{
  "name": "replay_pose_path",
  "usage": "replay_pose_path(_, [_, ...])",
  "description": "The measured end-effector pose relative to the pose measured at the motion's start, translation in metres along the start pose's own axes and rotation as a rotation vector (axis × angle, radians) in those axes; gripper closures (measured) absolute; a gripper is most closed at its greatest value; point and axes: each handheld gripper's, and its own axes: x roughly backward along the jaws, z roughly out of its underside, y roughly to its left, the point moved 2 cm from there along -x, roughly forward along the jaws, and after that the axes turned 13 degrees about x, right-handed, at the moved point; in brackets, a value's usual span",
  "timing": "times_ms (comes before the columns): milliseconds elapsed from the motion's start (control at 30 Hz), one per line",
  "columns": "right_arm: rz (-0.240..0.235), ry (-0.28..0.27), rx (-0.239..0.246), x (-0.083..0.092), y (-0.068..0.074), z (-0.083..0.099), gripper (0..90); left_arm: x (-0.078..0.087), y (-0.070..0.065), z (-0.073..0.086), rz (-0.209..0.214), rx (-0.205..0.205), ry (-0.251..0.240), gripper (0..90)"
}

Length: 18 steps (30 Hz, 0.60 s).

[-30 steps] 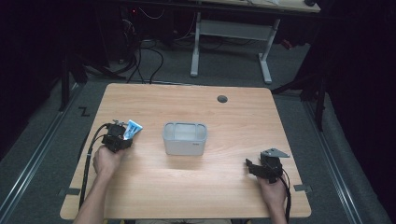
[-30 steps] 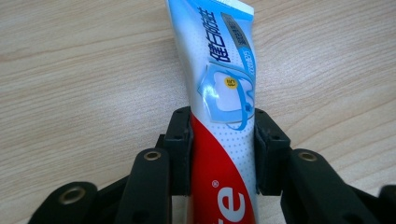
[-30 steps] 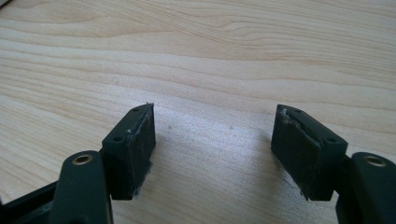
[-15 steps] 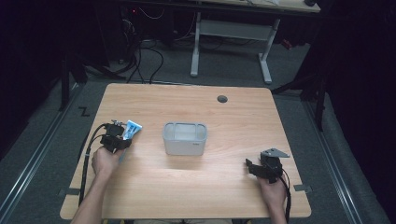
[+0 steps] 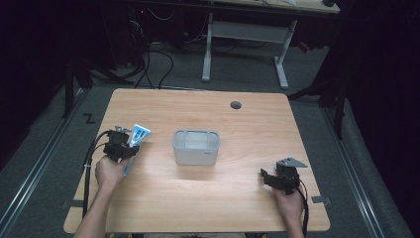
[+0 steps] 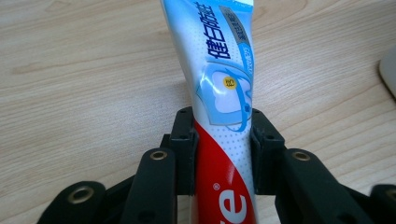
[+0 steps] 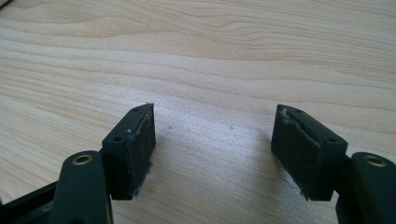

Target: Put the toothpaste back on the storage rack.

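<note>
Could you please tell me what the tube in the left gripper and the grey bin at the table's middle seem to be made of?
Tube: probably soft glossy plastic laminate; it shines, and pinches in between the left gripper's pads. Bin: likely matte, slightly translucent grey plastic, with rounded moulded corners; the high view leaves this uncertain.

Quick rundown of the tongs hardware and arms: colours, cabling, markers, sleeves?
Both tongs are black. The left tongs trail a black cable along the forearm; the right tongs carry a grey three-cornered plate on top and a black cable. Jaws are blocky black pads on linkage arms with metal rivets. Forearms are bare, no sleeves in view.
</note>
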Motion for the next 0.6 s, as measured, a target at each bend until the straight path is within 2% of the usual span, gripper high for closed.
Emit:
replay_pose_path(133, [0.000,0.000,0.000,0.000,0.000,0.000,30.7,0.007,-0.002,0.000,0.021,-0.002,-0.014,68.2])
replay_pose_path(300, [-0.001,0.000,-0.001,0.000,0.000,0.000,30.7,0.014,-0.002,-0.001,0.044,0.015,-0.040,68.0])
replay_pose_path(600, [-0.001,0.000,-0.001,0.000,0.000,0.000,30.7,0.023,-0.002,-0.001,0.062,0.021,-0.061,67.9])
